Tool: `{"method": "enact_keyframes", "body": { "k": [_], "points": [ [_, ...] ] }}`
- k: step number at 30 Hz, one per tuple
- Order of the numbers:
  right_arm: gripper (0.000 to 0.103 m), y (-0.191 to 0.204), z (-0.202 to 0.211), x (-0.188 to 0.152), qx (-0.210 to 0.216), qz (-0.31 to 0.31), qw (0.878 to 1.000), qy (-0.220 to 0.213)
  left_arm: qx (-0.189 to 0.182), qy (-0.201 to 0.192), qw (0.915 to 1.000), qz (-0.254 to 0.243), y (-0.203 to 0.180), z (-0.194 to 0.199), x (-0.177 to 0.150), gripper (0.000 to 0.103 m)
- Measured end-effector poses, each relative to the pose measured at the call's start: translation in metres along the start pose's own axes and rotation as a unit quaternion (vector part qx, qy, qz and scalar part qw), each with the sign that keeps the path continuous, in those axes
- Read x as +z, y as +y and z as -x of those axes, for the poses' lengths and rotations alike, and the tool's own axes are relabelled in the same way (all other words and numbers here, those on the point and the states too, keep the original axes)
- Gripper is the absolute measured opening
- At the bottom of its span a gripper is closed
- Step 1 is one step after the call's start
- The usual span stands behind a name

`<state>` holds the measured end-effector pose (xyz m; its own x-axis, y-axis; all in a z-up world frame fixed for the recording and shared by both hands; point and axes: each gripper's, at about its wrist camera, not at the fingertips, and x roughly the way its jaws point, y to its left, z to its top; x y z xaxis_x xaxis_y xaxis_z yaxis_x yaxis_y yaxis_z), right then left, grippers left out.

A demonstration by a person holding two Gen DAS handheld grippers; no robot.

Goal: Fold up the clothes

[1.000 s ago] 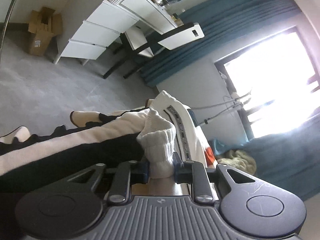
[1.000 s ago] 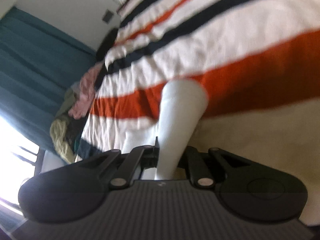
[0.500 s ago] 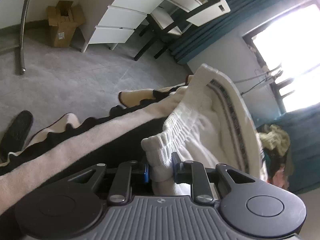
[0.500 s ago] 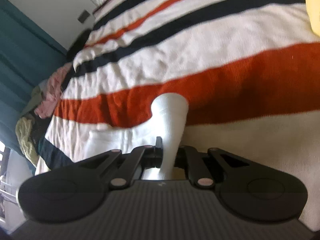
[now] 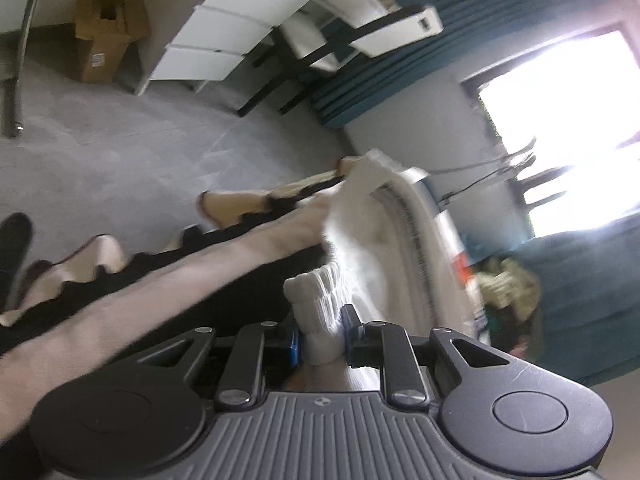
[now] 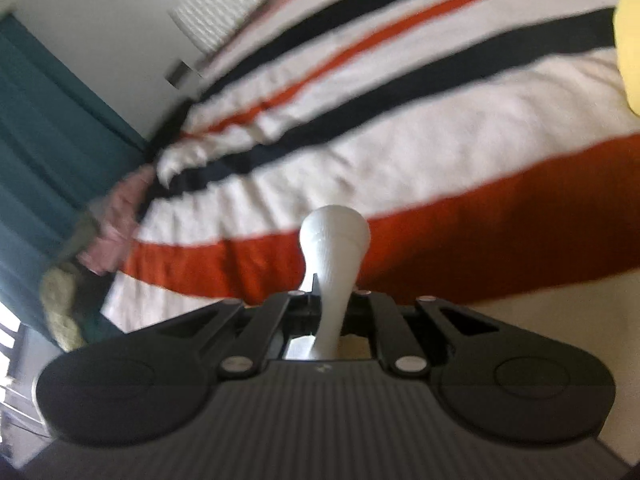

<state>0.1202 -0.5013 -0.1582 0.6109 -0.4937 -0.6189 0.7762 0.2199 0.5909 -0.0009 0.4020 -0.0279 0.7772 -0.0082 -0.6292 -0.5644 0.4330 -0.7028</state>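
My left gripper (image 5: pixel 322 332) is shut on the bunched ribbed edge of a white garment (image 5: pixel 360 248). The garment has a patterned trim band and stretches away toward the window, over a cream-and-black cloth (image 5: pixel 160 292). My right gripper (image 6: pixel 334 308) is shut on another part of the white garment (image 6: pixel 334 236), which sticks up as a narrow rounded fold between the fingers. Behind that fold lies the bedspread (image 6: pixel 440 168), striped in orange, black and white. The cloth between the two grips is hidden.
The left wrist view shows grey floor, a cardboard box (image 5: pixel 106 36), white drawers (image 5: pixel 224 40), a chair (image 5: pixel 360 20), teal curtains and a bright window. A heap of clothes (image 6: pixel 108 224) lies at the bed's far left edge. Something yellow (image 6: pixel 630 40) lies at the right.
The left gripper has sunk and swung, and the white garment now stretches out longer ahead of it. The right view has tilted, and the fold in the right gripper looks narrower. Both grips have held.
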Motion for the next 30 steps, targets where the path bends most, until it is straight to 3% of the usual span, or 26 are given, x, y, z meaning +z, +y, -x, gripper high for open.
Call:
{"method": "enact_keyframes", "body": {
  "k": [3,6,7,9,10,11,13,17,21,24,26,30],
  "points": [
    [0.006,-0.007,-0.009,-0.004,-0.029,0.011,0.999,0.028,0.017,0.013,0.9989,-0.041,0.010,-0.009,-0.007,0.023],
    [0.012,-0.007,-0.006,-0.003,-0.028,0.028,0.999,0.036,0.021,0.018,0.9966,-0.077,0.011,-0.007,-0.010,0.030],
    [0.018,-0.006,-0.004,-0.002,-0.027,0.033,0.998,0.036,0.024,0.017,0.9953,-0.093,0.008,-0.004,-0.011,0.034],
    [0.034,-0.001,0.004,0.000,-0.029,0.043,0.998,0.031,0.038,0.006,0.9907,-0.130,-0.001,0.005,-0.013,0.052],
    [0.048,0.002,0.009,0.001,-0.028,0.049,0.998,0.023,0.046,0.000,0.9877,-0.149,-0.006,0.011,-0.014,0.067],
    [0.065,0.007,0.017,0.003,-0.021,0.057,0.998,0.008,0.054,-0.007,0.9842,-0.168,-0.011,0.016,-0.015,0.082],
    [0.079,0.016,0.032,0.005,-0.006,0.076,0.997,-0.021,0.069,-0.030,0.9740,-0.214,-0.024,0.029,-0.023,0.086],
    [0.079,0.044,0.068,-0.001,0.058,0.138,0.987,-0.059,0.080,-0.078,0.9478,-0.299,-0.058,0.048,-0.048,0.096],
    [0.079,0.076,0.110,-0.020,0.164,0.203,0.964,-0.058,0.053,-0.119,0.9232,-0.362,-0.102,0.058,-0.087,0.096],
    [0.079,0.098,0.140,-0.041,0.251,0.245,0.936,-0.038,0.040,-0.155,0.9095,-0.384,-0.140,0.059,-0.122,0.096],
    [0.079,0.107,0.158,-0.056,0.311,0.259,0.914,-0.014,0.006,-0.163,0.9023,-0.399,-0.166,0.060,-0.146,0.096],
    [0.078,0.121,0.187,-0.081,0.370,0.292,0.882,0.011,-0.054,-0.158,0.8802,-0.444,-0.215,0.056,-0.195,0.096]
  ]
}}
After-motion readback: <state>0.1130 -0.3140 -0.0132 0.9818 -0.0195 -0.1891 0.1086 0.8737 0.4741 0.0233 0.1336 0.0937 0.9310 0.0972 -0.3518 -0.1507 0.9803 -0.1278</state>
